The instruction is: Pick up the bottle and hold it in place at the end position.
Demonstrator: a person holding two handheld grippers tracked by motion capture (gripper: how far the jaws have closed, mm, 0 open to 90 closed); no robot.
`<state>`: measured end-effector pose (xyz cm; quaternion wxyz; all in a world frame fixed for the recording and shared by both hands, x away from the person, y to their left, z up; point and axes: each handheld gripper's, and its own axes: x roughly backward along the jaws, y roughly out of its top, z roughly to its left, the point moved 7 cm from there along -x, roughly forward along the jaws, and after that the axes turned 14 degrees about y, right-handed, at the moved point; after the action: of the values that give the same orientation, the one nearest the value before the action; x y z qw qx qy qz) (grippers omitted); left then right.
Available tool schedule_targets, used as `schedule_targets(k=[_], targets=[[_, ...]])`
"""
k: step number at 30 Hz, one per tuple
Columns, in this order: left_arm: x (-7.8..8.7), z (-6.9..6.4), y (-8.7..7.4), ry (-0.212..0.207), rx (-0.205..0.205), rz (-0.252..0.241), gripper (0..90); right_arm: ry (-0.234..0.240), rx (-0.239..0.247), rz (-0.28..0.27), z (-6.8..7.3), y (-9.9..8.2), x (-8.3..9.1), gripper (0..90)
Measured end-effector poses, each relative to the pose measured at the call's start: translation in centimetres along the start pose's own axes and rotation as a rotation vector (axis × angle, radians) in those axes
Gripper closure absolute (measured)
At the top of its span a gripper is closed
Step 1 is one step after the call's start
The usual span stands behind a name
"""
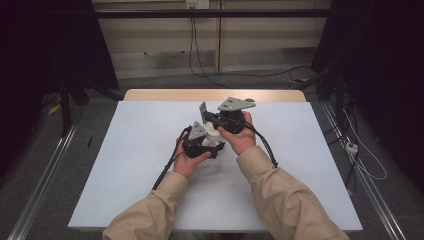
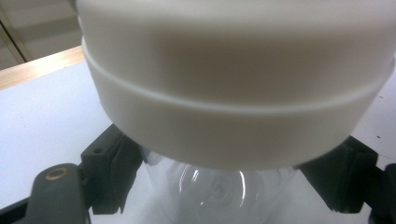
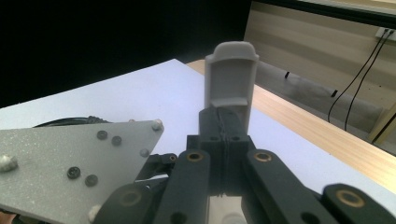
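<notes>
The left claw point(image 1: 210, 145) grips a clear, light, slippery jar point(image 2: 219, 191) below its white lid point(image 2: 233, 93). The right claw point(image 3: 224, 140), at 1 o'clock, is closed empty.

One table point(image 1: 125, 165) stands in the room, with one white sheet point(image 1: 300, 150) covering most of its top. Two hands work above it, a left hand point(image 1: 189, 161) and a right hand point(image 1: 239, 137), and each holds one tool, so there are two grippers: the left gripper point(image 1: 200, 145) and the right gripper point(image 1: 220, 120). Two grey three-cornered plates point(image 1: 236, 104) ride on them, one apiece. One clear jar point(image 2: 219, 191) is in play, and it has one white lid point(image 2: 233, 84). One small grey piece point(image 3: 231, 84) stands at the right gripper's jaws.
</notes>
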<state>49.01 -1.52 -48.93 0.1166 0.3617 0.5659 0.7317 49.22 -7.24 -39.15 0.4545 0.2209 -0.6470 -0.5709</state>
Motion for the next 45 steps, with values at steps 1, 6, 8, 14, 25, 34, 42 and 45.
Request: schedule_targets(k=[1,6,8,14,25,34,42,45], targets=[[0.0,0.0,0.0,0.000,0.000,0.000,18.8,-0.003,0.004,0.000,0.0,0.0,-0.1,90.0],[0.0,0.0,0.0,0.000,-0.001,0.000,18.9,-0.002,0.002,0.001,-0.1,0.1,-0.2,90.0],[0.0,0.0,0.0,-0.001,0.000,0.001,18.9,-0.003,0.003,0.001,-0.1,0.1,-0.3,90.0],[0.0,0.0,0.0,0.001,-0.001,0.001,18.9,0.001,-0.001,0.000,-0.1,0.0,-0.5,90.0],[0.0,0.0,0.0,0.001,-0.002,0.001,18.9,0.003,-0.004,0.005,-0.1,-0.2,-0.8,90.0],[0.0,0.0,0.0,0.001,-0.002,0.002,18.9,0.000,-0.004,0.008,-0.2,-0.3,-0.9,90.0],[0.0,0.0,0.0,0.000,-0.003,0.004,18.9,0.000,-0.004,0.018,-0.2,-0.4,-1.1,90.0],[0.0,0.1,0.0,0.001,-0.003,0.004,18.9,0.003,-0.004,0.021,-0.1,-0.4,-1.0,90.0]])
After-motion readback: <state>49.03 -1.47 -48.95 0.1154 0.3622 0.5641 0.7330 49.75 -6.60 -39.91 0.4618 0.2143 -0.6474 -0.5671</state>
